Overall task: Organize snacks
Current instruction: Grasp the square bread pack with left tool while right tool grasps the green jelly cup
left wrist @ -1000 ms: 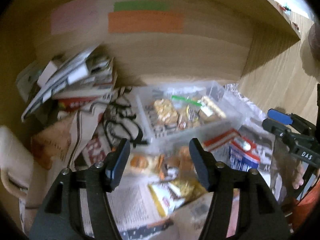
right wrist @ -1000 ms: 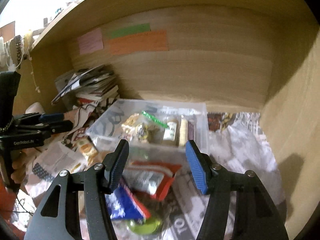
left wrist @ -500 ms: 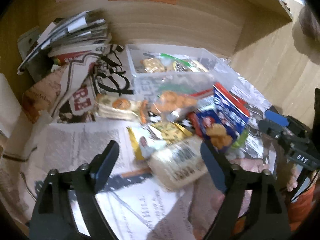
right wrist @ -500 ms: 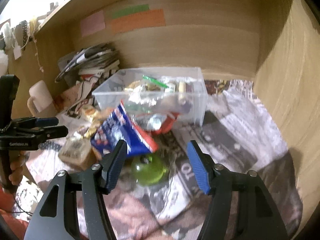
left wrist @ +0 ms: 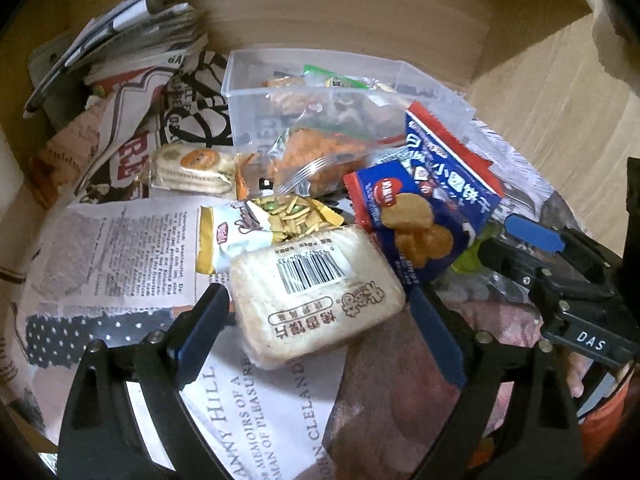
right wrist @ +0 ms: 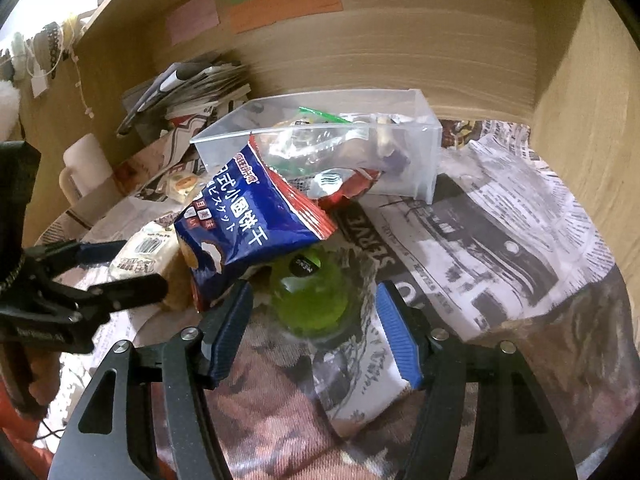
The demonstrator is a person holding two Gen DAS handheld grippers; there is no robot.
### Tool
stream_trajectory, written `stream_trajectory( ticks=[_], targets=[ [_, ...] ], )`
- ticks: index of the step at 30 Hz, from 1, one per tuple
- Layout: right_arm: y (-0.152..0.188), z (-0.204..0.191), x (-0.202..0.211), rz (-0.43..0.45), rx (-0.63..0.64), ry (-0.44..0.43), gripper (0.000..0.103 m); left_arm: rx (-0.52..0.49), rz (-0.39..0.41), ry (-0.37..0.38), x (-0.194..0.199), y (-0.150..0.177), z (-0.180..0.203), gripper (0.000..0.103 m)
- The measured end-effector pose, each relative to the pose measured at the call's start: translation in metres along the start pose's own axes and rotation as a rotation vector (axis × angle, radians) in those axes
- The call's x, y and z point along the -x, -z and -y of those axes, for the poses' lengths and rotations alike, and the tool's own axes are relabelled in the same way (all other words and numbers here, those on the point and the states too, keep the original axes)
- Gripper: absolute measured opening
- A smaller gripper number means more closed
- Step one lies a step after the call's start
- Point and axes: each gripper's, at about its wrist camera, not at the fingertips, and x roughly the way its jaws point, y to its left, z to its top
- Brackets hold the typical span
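My left gripper [left wrist: 318, 316] is open, its jaws on either side of a pale wrapped biscuit block with a barcode [left wrist: 316, 292]. Behind it lie a yellow snack pack [left wrist: 256, 228], a blue cookie pack [left wrist: 408, 224], a larger blue bag [left wrist: 452, 164], a cracker pack [left wrist: 192, 168] and an orange snack bag [left wrist: 320, 156]. A clear plastic bin [left wrist: 240, 92] holds several snacks. My right gripper [right wrist: 316, 316] is open around a green jelly cup [right wrist: 312, 292]. The blue bag [right wrist: 244, 220] leans over the cup in front of the bin [right wrist: 424, 160].
Newspaper [left wrist: 112, 248] covers the shelf floor. A stack of magazines [left wrist: 132, 44] sits at the back left. Wooden walls close in behind and on the right [right wrist: 580, 120]. A white mug [right wrist: 84, 168] stands at the left. A patterned cloth [left wrist: 400, 392] lies in front.
Both grippers have drawn back from the bin and lowered. The left now straddles the biscuit block; the right now straddles the green cup.
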Motion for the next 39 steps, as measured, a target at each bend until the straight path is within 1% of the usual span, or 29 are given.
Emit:
stream_trajectory(
  ticks=[5,7,9,10,12,16,21,26,29,35,39],
  targets=[
    [-0.005,0.002,-0.011,-0.008,-0.009,-0.009,0.06,0.017,0.027,-0.01,-0.007,-0.001,-0.004,0.092],
    [-0.005,0.003,-0.017,-0.019,-0.012,-0.004,0.06,0.01,0.044,-0.016,-0.008,0.0,-0.004,0.089],
    [-0.005,0.005,-0.023,-0.033,-0.02,-0.011,0.053,-0.002,0.054,-0.014,-0.007,0.001,-0.003,0.087],
    [-0.004,0.006,-0.025,-0.04,-0.028,-0.026,0.046,-0.006,0.058,-0.013,-0.005,0.002,-0.003,0.087],
    [-0.004,0.007,-0.023,-0.028,-0.032,-0.026,0.044,-0.015,0.065,-0.014,-0.002,0.004,-0.003,0.084],
    [-0.002,0.006,-0.016,-0.013,-0.028,-0.003,0.043,-0.016,0.084,-0.017,0.008,0.004,-0.005,0.083],
    [0.003,0.015,-0.001,0.008,-0.06,0.024,0.043,-0.015,0.127,-0.013,0.027,0.001,-0.007,0.083],
    [0.0,0.024,0.015,0.042,-0.081,0.065,0.043,-0.014,0.171,0.004,0.044,-0.007,-0.006,0.083],
    [-0.006,0.027,0.027,0.077,-0.094,0.071,0.043,-0.019,0.203,0.013,0.052,-0.017,-0.005,0.083],
    [-0.026,0.021,0.049,0.162,-0.056,0.086,0.043,-0.023,0.256,0.022,0.064,-0.037,-0.005,0.083],
    [-0.041,0.014,0.058,0.214,-0.02,0.084,0.043,-0.019,0.271,0.024,0.066,-0.049,-0.008,0.083]
  ],
)
